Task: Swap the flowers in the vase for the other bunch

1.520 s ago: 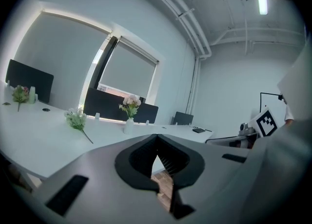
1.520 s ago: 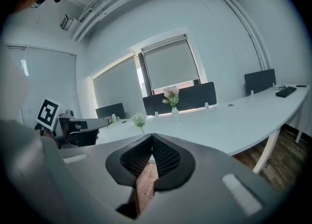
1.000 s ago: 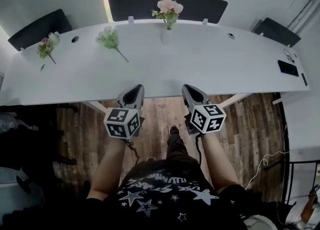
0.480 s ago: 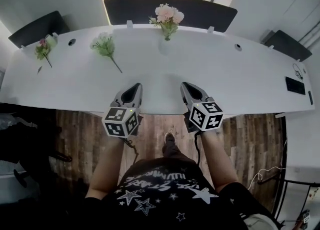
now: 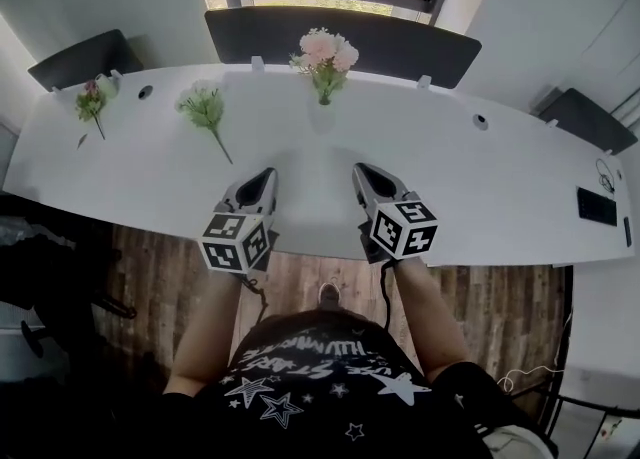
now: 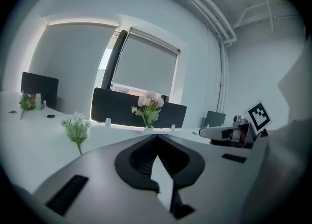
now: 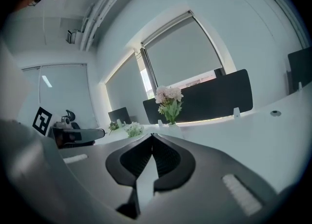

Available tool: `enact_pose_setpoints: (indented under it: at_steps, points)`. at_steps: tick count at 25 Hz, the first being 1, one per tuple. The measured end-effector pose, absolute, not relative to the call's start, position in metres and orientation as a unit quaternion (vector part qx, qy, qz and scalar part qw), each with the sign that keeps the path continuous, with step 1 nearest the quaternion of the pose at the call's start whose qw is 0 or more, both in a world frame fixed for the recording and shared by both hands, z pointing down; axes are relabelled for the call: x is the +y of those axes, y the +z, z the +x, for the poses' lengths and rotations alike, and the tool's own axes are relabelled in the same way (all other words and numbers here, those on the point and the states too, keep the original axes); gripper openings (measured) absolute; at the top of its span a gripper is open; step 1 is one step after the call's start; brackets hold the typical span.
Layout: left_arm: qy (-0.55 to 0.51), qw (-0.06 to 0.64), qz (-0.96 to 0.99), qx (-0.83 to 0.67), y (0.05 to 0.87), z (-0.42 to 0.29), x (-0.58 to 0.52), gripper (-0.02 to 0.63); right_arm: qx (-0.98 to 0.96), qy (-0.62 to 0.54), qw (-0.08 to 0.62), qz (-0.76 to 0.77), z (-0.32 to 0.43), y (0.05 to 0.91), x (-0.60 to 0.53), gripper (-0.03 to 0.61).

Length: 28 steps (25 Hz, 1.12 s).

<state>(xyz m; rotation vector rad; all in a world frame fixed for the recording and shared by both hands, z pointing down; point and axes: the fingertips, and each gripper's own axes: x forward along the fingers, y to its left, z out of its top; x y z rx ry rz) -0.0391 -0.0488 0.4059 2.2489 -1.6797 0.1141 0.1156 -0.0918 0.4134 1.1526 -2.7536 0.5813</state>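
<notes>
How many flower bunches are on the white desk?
3: pink bunch upright in the white vase at back centre; white-and-green bunch lying to its left; small reddish bunch lying at the far left.

So the pink bunch is standing upright in a small white vase near the back edge of the desk, green leaves below the blooms. The white-and-green bunch lies flat to its left, well apart, stem angled toward the near edge. A smaller reddish sprig lies at the far left end.
</notes>
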Motion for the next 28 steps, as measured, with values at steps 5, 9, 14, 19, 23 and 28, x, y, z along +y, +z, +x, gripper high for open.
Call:
enact_pose_setpoints:
  at_steps: [5, 9, 14, 19, 23, 28]
  points:
    - [0.039, 0.168, 0.777, -0.606, 0.407, -0.030, -0.063, 0.008, -0.912, 0.199, 0.048, 0.356, 0.117, 0.415, -0.113, 0.003]
    - [0.037, 0.168, 0.764, -0.621, 0.410, -0.031, -0.065, 0.008, -0.920, 0.201, 0.053, 0.332, 0.106, 0.420, -0.123, 0.003]
    - [0.045, 0.169, 0.752, -0.636, 0.412, -0.048, -0.064, 0.008, -0.921, 0.214, 0.051, 0.321, 0.092, 0.428, -0.135, 0.003]
    - [0.043, 0.167, 0.751, -0.637, 0.412, -0.071, -0.078, 0.008, -0.918, 0.212, 0.059, 0.329, 0.073, 0.432, -0.145, 0.003]
    - [0.046, 0.167, 0.772, -0.612, 0.413, -0.071, -0.108, 0.008, -0.911, 0.210, 0.065, 0.349, 0.067, 0.432, -0.162, 0.003]
    - [0.041, 0.156, 0.801, -0.576, 0.399, -0.064, -0.155, 0.008, -0.899, 0.203, 0.056, 0.383, 0.074, 0.422, -0.193, 0.003]
